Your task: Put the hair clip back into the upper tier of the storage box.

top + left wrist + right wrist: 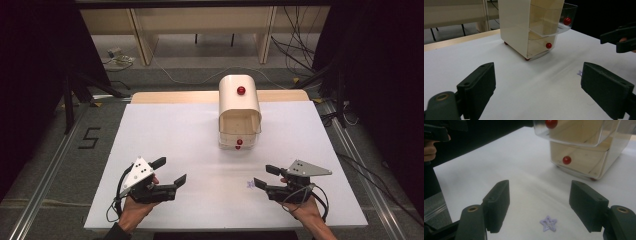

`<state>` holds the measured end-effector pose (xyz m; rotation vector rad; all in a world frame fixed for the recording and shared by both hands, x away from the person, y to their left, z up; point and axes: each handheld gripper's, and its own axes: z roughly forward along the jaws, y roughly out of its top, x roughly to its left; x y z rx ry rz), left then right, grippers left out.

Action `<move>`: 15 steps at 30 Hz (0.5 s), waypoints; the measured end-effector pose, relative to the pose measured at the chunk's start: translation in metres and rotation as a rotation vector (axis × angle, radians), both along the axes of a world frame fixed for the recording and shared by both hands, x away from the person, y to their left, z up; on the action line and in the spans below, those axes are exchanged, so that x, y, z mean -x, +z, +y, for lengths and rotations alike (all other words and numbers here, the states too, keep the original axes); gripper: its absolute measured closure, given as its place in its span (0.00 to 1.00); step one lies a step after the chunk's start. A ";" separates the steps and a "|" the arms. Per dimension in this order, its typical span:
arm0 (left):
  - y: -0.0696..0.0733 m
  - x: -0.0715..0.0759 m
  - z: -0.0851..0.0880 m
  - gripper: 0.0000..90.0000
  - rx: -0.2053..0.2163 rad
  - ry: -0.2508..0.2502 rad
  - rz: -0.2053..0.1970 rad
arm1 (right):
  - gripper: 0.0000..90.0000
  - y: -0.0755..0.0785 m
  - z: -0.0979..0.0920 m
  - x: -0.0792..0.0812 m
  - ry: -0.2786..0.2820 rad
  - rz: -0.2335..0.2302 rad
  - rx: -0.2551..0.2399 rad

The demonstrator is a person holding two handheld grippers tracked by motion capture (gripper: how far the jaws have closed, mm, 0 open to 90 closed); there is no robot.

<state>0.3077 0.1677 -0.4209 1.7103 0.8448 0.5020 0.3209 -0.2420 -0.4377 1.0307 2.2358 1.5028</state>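
From above, the white table [165, 130] fills the middle of the frame. The left gripper [169, 173] sits lower left, jaws apart on nothing; the right gripper [263, 176] sits lower right, jaws wide, nothing between them. Just left of its tips lies a small purple star [249, 184], near but untouched. A cream drawer cabinet [239, 102] stands upper center, its top drawer [240, 126] pulled out toward the person. On the floor at left, black tape [89, 137] forms a "5". Cables [295, 55] trail across the upper right.

The left gripper view looks across the table at the cabinet in the upper middle, showing its clear drawer fronts and 2 red knobs [567, 21]. The star is a purple sliver at the right jaw's edge, mostly hidden. The other gripper pokes in at upper right.

The right gripper view puts the star [548, 223] low center, lying flat on the table between the 2 spread jaws, clear of both. The cabinet's drawers occupy the upper right.
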 end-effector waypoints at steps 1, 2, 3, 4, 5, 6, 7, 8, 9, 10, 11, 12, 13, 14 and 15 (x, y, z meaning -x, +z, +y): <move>0.000 0.000 0.000 0.13 0.004 0.002 0.000 | 0.37 -0.001 0.001 -0.001 0.006 0.008 0.003; 0.000 0.000 0.000 0.13 0.000 0.000 0.001 | 0.37 -0.003 0.002 -0.003 0.010 0.030 0.019; 0.000 0.000 0.000 0.13 0.000 0.000 0.001 | 0.37 -0.003 0.002 -0.003 0.010 0.030 0.019; 0.000 0.000 -0.001 0.13 -0.002 0.000 0.000 | 0.38 -0.005 0.004 -0.006 0.016 0.054 0.027; 0.000 0.000 -0.001 0.13 -0.002 0.000 0.000 | 0.38 -0.005 0.004 -0.006 0.016 0.054 0.027; 0.000 0.000 0.000 0.13 -0.002 0.000 0.001 | 0.39 -0.007 0.005 -0.009 0.015 0.067 0.039; 0.000 0.000 0.000 0.13 -0.001 -0.001 0.001 | 0.39 -0.007 0.005 -0.009 0.015 0.067 0.039; 0.000 0.000 -0.001 0.13 -0.002 -0.002 0.001 | 0.40 -0.007 0.006 -0.011 0.018 0.075 0.053; 0.000 0.000 -0.001 0.13 -0.006 -0.001 -0.001 | 0.40 -0.007 0.007 -0.012 0.017 0.080 0.060; 0.000 0.000 -0.001 0.13 -0.006 -0.001 -0.001 | 0.41 -0.007 0.007 -0.014 0.016 0.086 0.065; 0.000 0.000 -0.001 0.13 -0.004 -0.001 0.000 | 0.41 -0.007 0.007 -0.015 0.014 0.097 0.067; 0.000 0.000 -0.001 0.13 -0.004 -0.001 0.000 | 0.41 -0.008 0.008 -0.016 0.015 0.103 0.068; 0.000 0.000 -0.001 0.13 -0.005 -0.002 -0.001 | 0.41 -0.008 0.008 -0.016 0.015 0.103 0.068; -0.001 0.000 -0.002 0.13 -0.008 -0.002 -0.002 | 0.42 -0.009 0.008 -0.018 0.018 0.115 0.077; -0.001 0.000 -0.002 0.13 -0.009 0.000 -0.004 | 0.43 -0.010 0.009 -0.019 0.023 0.116 0.088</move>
